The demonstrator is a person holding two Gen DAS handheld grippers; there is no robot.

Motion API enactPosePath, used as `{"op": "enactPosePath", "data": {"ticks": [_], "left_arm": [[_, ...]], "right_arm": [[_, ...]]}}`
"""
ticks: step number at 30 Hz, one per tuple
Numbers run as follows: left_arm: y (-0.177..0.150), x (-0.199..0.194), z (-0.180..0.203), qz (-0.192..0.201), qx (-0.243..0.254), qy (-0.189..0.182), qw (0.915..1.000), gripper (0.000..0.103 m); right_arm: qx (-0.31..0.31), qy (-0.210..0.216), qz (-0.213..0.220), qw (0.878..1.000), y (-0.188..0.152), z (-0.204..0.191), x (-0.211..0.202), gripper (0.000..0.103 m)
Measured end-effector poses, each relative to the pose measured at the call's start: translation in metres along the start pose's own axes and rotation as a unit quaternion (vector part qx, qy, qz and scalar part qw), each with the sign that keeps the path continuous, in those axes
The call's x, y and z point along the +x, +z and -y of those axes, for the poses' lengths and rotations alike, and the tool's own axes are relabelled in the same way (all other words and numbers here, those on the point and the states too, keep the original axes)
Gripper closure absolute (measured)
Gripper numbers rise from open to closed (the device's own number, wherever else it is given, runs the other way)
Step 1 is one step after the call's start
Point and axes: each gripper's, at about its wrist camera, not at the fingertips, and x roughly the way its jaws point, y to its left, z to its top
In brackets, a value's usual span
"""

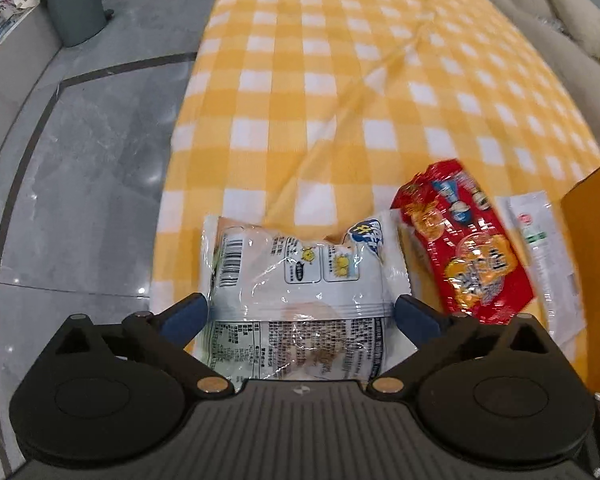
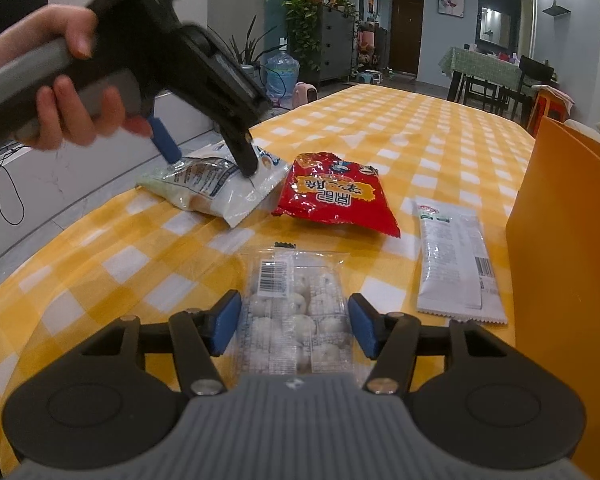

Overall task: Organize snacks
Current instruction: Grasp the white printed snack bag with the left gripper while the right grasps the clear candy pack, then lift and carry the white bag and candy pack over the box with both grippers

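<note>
A white snack bag lies near the table's left edge, and it also shows in the right wrist view. My left gripper is open with its blue pads on either side of the bag; in the right wrist view the left gripper touches down on it. A red snack bag lies beside it. A clear pack of white round candies lies between the open pads of my right gripper. A white flat packet lies to the right.
An orange box wall stands at the right on the yellow checked tablecloth. The table's left edge drops to a grey tiled floor. A sofa runs along the far side.
</note>
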Motion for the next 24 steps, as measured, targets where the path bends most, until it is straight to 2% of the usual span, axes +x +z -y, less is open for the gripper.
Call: {"op": "enactPosePath", "data": {"ticks": [5, 8, 13, 15, 18, 21, 24], "left_arm": [[-0.001, 0.011, 0.012, -0.008, 0.008, 0.016, 0.9998, 0.000], [-0.005, 0.012, 0.019, 0.004, 0.020, 0.030, 0.9993, 0.000], [-0.008, 0.006, 0.016, 0.025, 0.012, 0.029, 0.9992, 0.001], [-0.008, 0.002, 0.013, 0.034, -0.001, 0.034, 0.9989, 0.014], [-0.009, -0.003, 0.010, 0.044, -0.004, 0.030, 0.9986, 0.025], [-0.009, -0.008, 0.008, 0.052, -0.012, 0.022, 0.9983, 0.032], [-0.009, -0.011, 0.006, 0.057, -0.027, 0.007, 0.9980, 0.033]], "right_arm": [[0.000, 0.000, 0.000, 1.000, 0.000, 0.000, 0.000, 0.045], [0.000, 0.000, 0.000, 1.000, 0.000, 0.000, 0.000, 0.045], [0.000, 0.000, 0.000, 1.000, 0.000, 0.000, 0.000, 0.045], [0.001, 0.000, 0.000, 1.000, 0.000, 0.000, 0.000, 0.045], [0.004, 0.003, 0.001, 1.000, 0.000, 0.001, 0.000, 0.047], [0.007, 0.005, 0.003, 1.000, 0.000, 0.002, 0.000, 0.049], [0.000, 0.003, 0.007, 1.000, -0.001, 0.000, -0.001, 0.052]]}}
